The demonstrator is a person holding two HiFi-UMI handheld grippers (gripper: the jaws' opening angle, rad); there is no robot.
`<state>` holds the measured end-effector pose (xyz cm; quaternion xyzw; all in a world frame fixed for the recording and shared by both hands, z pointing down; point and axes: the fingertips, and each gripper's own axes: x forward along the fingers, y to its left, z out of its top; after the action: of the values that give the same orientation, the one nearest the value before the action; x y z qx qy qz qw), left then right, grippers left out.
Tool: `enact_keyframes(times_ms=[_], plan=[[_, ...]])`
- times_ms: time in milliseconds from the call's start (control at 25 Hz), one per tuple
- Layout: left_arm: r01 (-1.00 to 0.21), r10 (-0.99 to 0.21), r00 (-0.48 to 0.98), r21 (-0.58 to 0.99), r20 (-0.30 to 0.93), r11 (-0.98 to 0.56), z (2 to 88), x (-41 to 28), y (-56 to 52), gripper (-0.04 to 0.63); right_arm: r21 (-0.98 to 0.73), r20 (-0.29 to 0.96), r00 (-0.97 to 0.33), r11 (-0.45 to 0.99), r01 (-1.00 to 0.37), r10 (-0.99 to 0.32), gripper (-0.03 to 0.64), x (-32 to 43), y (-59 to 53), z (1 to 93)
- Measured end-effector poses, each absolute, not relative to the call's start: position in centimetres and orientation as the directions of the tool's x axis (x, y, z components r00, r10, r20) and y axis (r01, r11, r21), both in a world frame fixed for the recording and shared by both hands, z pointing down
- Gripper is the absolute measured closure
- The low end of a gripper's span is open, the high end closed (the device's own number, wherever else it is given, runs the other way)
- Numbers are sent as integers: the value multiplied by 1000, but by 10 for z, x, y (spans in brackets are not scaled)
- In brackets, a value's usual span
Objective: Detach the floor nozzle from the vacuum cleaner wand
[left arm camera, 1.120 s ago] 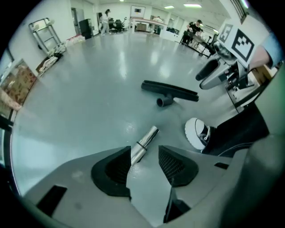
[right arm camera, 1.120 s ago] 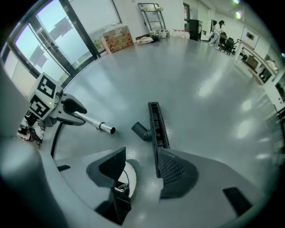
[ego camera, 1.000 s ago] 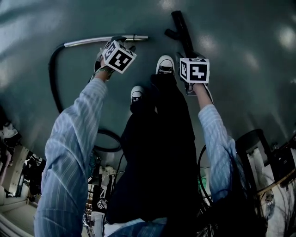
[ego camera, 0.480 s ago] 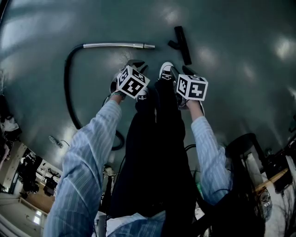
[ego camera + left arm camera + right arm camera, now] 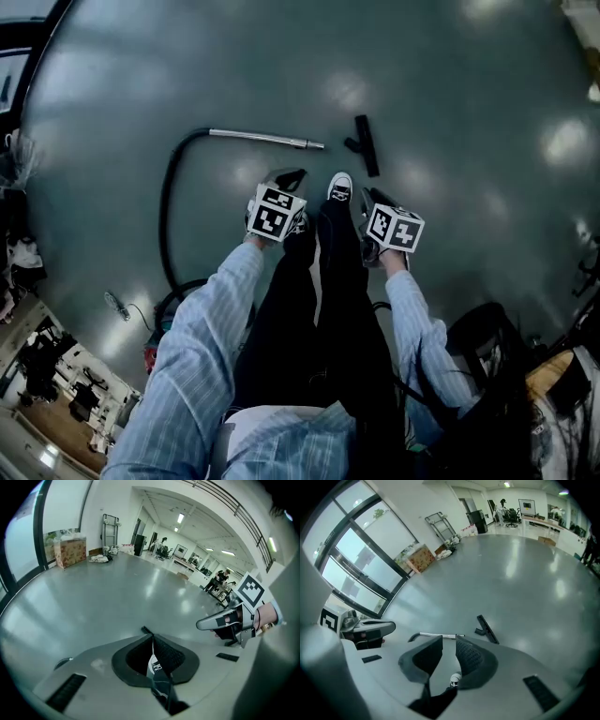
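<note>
The silver wand [image 5: 267,140] lies on the grey floor with its black hose [image 5: 169,216] curving back from its left end. Apart from it, the black floor nozzle [image 5: 366,145] lies just right of the wand's tip. Both grippers hang well above the floor and hold nothing. My left gripper [image 5: 289,176] has its jaws shut, tips touching [image 5: 152,637]. My right gripper [image 5: 371,199] is closing, with a narrow gap and nothing between the pads [image 5: 449,639]. Past those jaws I see the wand [image 5: 438,635] and the nozzle [image 5: 486,629] below.
The person's shoe [image 5: 338,187] stands between the grippers. The vacuum's body [image 5: 159,323] sits at the hose's near end, and a black stool [image 5: 483,328] at the right. Cardboard boxes [image 5: 70,550] and a trolley [image 5: 108,520] stand by the far wall.
Both grippers have risen far off the floor as the person straightened up. The left jaws went from open to shut and the right jaws narrowed. Wand and nozzle stayed lying apart.
</note>
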<state>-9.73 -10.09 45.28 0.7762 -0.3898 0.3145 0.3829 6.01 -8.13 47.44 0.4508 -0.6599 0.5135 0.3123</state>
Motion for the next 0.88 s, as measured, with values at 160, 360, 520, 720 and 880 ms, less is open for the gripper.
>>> enact_keyframes(times_ms=[160, 360, 520, 720, 880], plan=[[-837, -384, 515, 354, 767, -417, 386, -100, -75, 583, -394, 867, -396, 68, -916, -302, 536, 51, -67, 408], [-809, -408, 550, 344, 729, -476, 317, -95, -51, 586, -455, 815, -481, 156, -877, -323, 538, 29, -57, 341], [-815, -463, 558, 351, 688, -460, 269, -100, -29, 586, -422, 799, -488, 250, -872, -353, 538, 22, -52, 288], [-834, -551, 551, 399, 627, -382, 215, -116, 2, 586, -449, 752, -509, 241, -860, -417, 538, 10, -32, 234], [-828, -606, 559, 412, 566, -379, 174, -119, 21, 586, -406, 738, -488, 270, -873, -466, 538, 4, -13, 193]])
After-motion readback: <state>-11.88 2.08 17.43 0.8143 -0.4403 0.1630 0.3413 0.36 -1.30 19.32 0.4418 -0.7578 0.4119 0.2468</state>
